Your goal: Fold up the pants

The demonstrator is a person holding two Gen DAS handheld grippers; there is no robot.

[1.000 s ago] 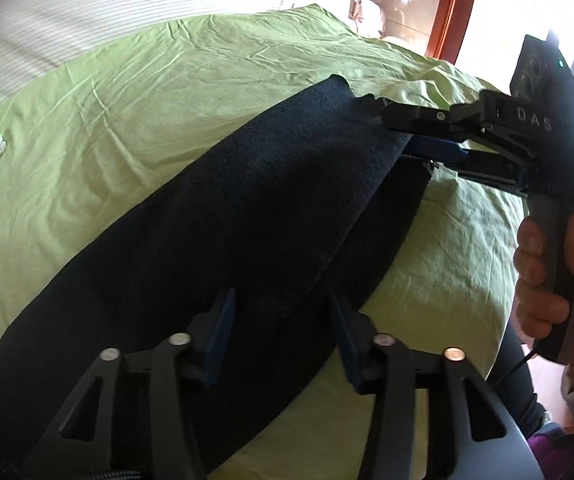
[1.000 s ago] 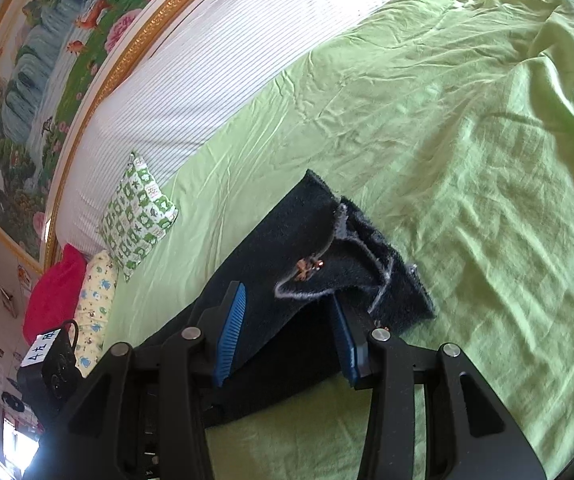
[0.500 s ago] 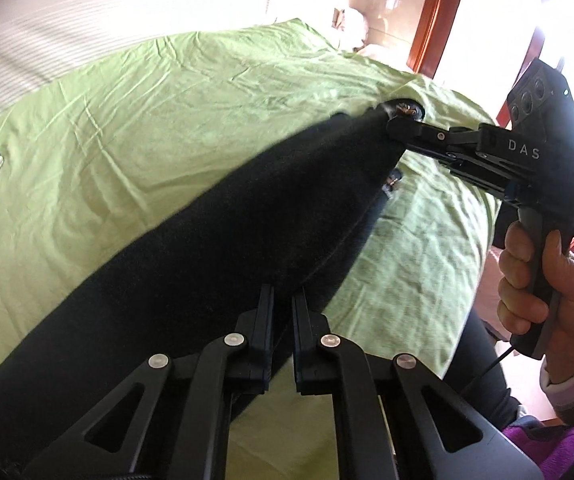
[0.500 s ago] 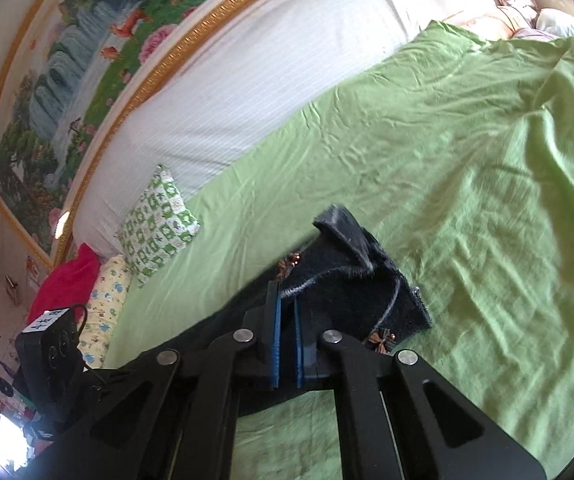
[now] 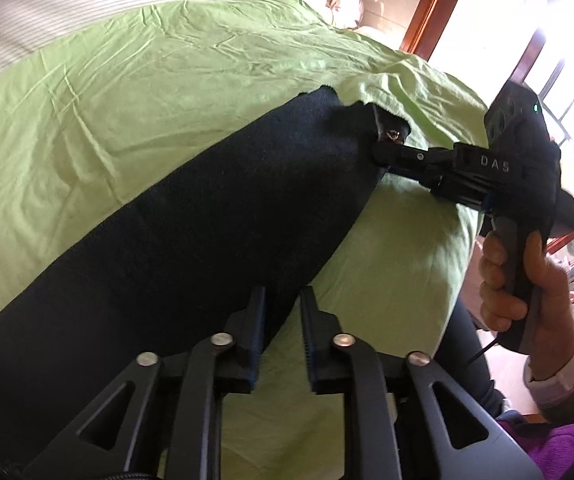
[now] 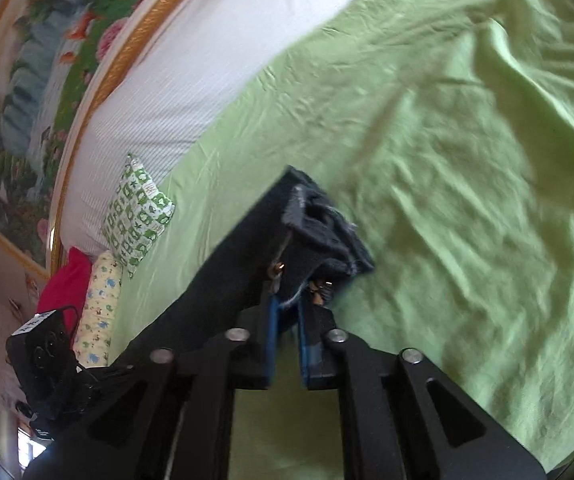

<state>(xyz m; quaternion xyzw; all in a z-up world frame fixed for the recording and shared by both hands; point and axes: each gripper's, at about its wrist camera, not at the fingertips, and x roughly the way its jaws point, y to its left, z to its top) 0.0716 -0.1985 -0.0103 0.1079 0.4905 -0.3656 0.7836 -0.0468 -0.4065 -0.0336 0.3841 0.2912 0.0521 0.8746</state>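
Dark navy pants [image 5: 191, 224] lie stretched in a long band across the green bedsheet [image 5: 135, 92]. My left gripper [image 5: 281, 308] is shut on the near edge of the pants fabric. My right gripper [image 6: 287, 316] is shut on the pants end [image 6: 311, 236] with the frayed hem and small metal trims, holding it lifted. In the left wrist view the right gripper [image 5: 379, 152] pinches the far end of the pants.
A green-patterned pillow [image 6: 137, 210], a yellow printed cushion [image 6: 97, 308] and a red cushion [image 6: 65, 284] lie at the head of the bed. A white striped headboard [image 6: 215, 68] and a framed painting [image 6: 35, 92] stand behind. The bed's edge [image 5: 459, 248] drops off at right.
Both grippers have closed on the pants; earlier they were open. The pants end is now lifted and pulled taut between them, shifted toward the bed's edge.
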